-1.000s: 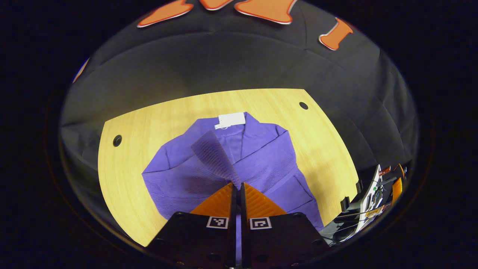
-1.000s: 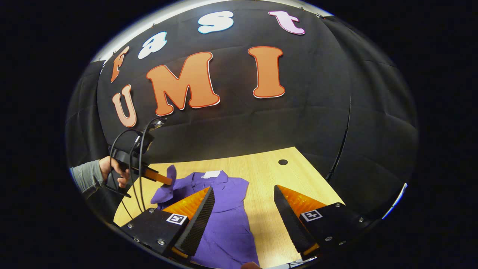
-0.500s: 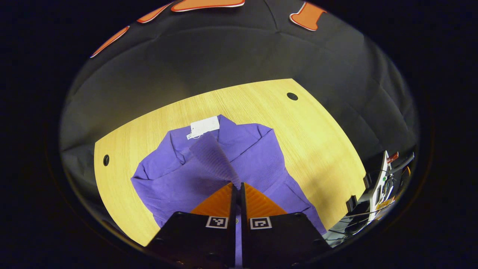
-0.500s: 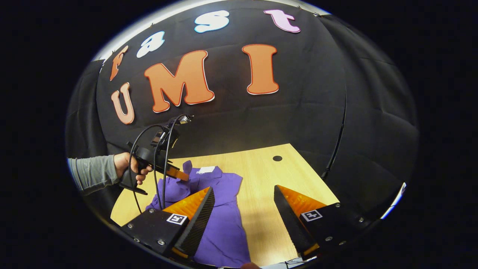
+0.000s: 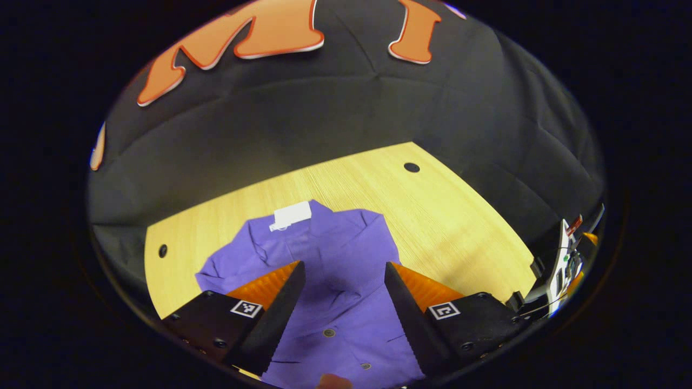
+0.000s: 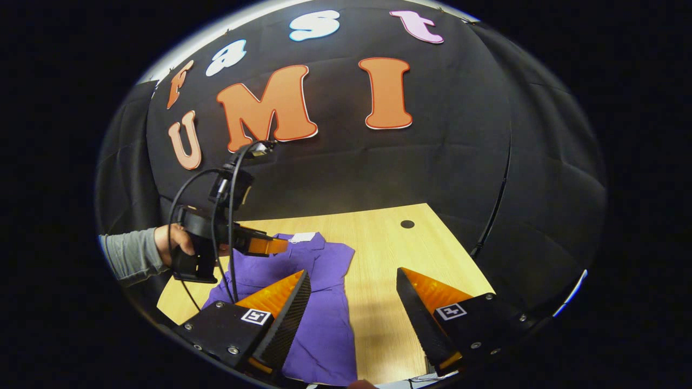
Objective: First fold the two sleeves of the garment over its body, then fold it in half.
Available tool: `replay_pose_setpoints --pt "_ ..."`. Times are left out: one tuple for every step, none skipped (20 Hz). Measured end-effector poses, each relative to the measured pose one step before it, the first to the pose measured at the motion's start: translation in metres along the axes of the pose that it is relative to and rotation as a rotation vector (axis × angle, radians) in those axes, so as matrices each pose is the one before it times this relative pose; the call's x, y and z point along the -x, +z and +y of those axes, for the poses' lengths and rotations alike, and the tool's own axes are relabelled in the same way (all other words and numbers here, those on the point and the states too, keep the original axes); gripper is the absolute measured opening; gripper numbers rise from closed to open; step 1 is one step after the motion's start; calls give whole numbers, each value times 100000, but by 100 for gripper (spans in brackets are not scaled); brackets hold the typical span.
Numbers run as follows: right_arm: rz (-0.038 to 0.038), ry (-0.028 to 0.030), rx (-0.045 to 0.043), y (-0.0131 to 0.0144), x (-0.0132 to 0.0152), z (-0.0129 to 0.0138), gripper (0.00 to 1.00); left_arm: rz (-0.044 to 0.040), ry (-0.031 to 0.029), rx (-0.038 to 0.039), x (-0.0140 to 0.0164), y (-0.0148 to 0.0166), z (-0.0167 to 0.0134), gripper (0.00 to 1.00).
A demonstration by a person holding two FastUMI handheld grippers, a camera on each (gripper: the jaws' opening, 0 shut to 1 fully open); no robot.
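Left gripper view: my left gripper (image 5: 344,302) hangs, jaws apart, above the shirt (image 5: 346,270), lying flat near the desk's (image 5: 459,216) front edge. Right gripper view: my right gripper (image 6: 354,310), jaws apart, hovers over the shirt's right edge; sleeves look folded in, though distortion blurs that.

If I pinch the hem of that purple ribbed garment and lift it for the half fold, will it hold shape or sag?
The purple ribbed garment looks thin and lies creased on the wooden table, so it will probably sag from a pinch. It likely weighs little. The ribbed weave may grip the serrated fingers fairly well.
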State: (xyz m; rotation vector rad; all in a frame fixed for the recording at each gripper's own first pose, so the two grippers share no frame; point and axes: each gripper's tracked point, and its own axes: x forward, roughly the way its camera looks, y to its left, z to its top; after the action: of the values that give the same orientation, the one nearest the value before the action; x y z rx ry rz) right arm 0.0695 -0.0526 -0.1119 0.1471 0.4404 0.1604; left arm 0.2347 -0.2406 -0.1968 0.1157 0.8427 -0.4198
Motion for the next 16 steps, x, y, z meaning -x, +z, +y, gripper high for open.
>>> replay_pose_setpoints --pt "-427 694 460 -94 -154 264 95 -4751 2031 -150 1473 48 273 96" --pt "-508 844 483 150 -229 382 95 -5349 2306 264 1515 143 307 96" --pt "-1084 352 763 113 -279 333 95 -6052 3068 978 1726 175 602 95" --pt "-1874 -204 857 340 -19 218 95 -6105 3268 485 1780 352 607 96" --pt "-2596 -533 1074 351 108 -23 95 -6201 4385 407 1825 405 1063 96" --pt "-3280 52 1390 505 206 307 95 -6158 3606 349 1729 577 1067 95" --pt "-3123 -314 1842 494 130 217 95 -5137 3652 1096 1564 447 1132 95" --pt "-2766 337 1798 417 114 327 94 -4221 2139 1634 1625 530 576 95" --pt "-2490 -274 2100 270 -35 357 95 -2786 2597 1584 1716 251 570 96" --pt "-1867 413 1469 250 43 324 95 -3216 2774 1325 1502 565 772 94" --pt "-1184 677 710 -45 56 500 95 -3888 2674 1337 1550 753 1037 95" --pt "-761 1592 -418 6 65 701 95 -3926 2662 1034 1758 1194 853 96" --pt "365 1448 -795 -206 46 626 95 -4194 2286 493 2060 1123 701 96" --pt "405 1710 -812 -290 170 569 95 -4259 2469 35 1670 1034 797 94" --pt "849 791 -24 -438 -4 411 95 -3594 2504 -967 1626 690 1021 94" --pt "995 545 220 -430 55 269 95 -2683 3219 -786 1358 160 1132 94"
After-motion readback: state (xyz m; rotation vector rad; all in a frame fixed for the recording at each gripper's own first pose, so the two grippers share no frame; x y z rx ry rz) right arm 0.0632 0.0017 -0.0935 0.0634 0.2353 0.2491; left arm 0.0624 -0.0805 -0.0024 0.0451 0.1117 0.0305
